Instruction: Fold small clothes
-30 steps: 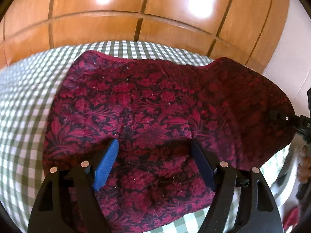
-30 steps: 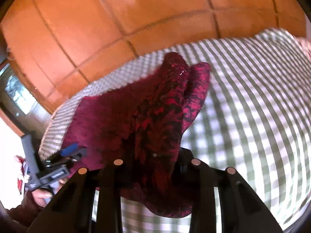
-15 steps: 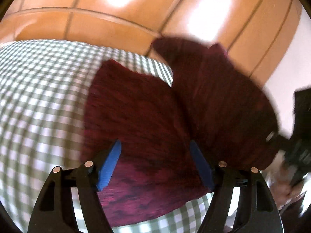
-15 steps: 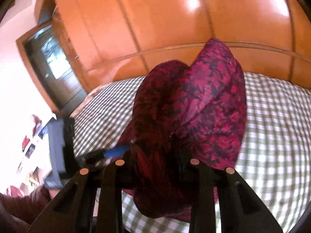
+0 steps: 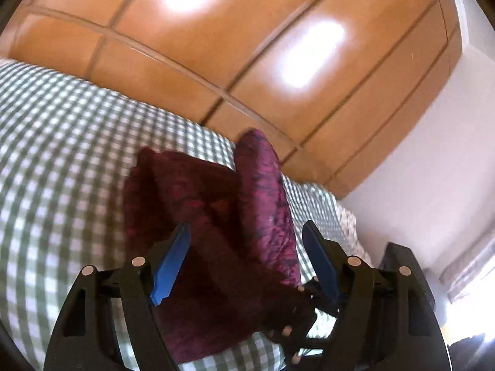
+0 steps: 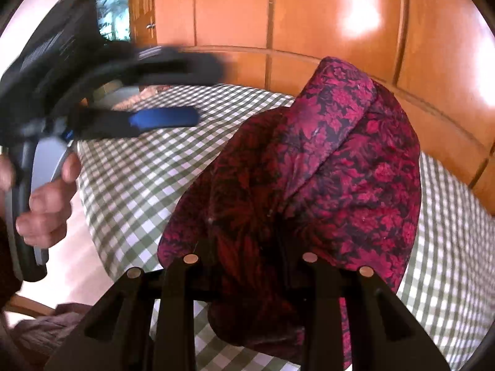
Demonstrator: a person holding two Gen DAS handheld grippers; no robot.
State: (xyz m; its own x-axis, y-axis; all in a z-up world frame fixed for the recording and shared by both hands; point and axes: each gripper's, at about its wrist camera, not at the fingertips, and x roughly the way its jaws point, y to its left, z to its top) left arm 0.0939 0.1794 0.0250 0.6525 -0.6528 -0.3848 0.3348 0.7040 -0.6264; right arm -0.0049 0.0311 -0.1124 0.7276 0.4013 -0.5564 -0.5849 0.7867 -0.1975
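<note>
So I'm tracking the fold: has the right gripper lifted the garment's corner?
Yes. The right gripper raised the floral garment against the checked bedcover.

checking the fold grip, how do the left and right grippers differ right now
The left gripper has its blue fingers spread wide apart with nothing pinched between them, while the right gripper is shut on the red floral cloth. The left one hangs over the cloth lying on the checked bedspread; the right one lifts a bunched part of it up off the bedspread. Both are black, hand-held and pointed across the bed toward the wooden wardrobe.
</note>
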